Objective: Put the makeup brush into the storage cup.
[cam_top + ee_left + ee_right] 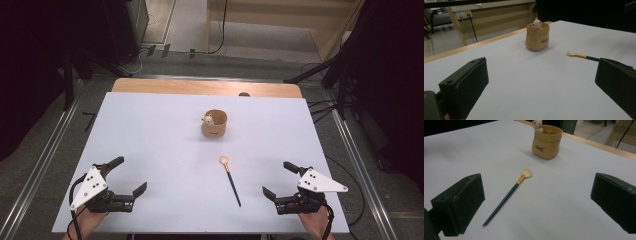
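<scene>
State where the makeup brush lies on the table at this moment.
In the high view the makeup brush lies flat on the white table, right of centre, bristles pointing toward the tan pot beyond it, nearer the right hand-held gripper.

White table (150,150); cables (220,30) on floor behind.

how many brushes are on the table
1. A single brush lies flat on the white table, nearer the person than the tan pot, its bristles toward the pot. The pot's inside is partly hidden, so another could sit there.
</scene>
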`<state>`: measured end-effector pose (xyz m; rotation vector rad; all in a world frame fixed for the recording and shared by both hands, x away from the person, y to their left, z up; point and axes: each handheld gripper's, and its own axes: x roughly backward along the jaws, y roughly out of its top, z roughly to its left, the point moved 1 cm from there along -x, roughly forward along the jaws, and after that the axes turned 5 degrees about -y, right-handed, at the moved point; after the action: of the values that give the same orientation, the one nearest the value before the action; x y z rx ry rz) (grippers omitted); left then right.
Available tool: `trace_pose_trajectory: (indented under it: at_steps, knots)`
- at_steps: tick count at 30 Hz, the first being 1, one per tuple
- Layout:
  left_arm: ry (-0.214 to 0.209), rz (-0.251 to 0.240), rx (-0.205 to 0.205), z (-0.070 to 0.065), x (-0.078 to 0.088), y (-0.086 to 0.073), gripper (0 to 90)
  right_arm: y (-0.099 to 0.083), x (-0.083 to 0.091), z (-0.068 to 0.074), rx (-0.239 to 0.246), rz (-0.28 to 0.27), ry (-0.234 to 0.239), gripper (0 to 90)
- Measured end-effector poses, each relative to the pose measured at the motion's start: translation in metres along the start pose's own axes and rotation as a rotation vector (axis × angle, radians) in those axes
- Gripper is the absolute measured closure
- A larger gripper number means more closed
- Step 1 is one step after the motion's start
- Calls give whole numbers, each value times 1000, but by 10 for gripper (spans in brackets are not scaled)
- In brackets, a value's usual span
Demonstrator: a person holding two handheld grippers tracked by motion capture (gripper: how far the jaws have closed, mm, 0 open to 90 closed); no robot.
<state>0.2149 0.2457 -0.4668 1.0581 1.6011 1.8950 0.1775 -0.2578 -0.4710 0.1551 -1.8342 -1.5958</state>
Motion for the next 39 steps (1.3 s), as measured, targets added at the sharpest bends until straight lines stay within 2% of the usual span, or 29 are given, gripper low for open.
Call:
trace_pose_trajectory:
  at_steps: [21, 33, 39]
  knots:
    - [7, 7, 2, -1, 4, -2, 0, 7, -7, 0, 8, 29, 20, 0]
    - [6, 3, 4, -1, 3, -1, 0, 14, -22, 1, 36, 55, 25, 0]
    - [2, 2, 3, -1, 2, -1, 0, 15, -30, 0, 26, 75, 27, 0]
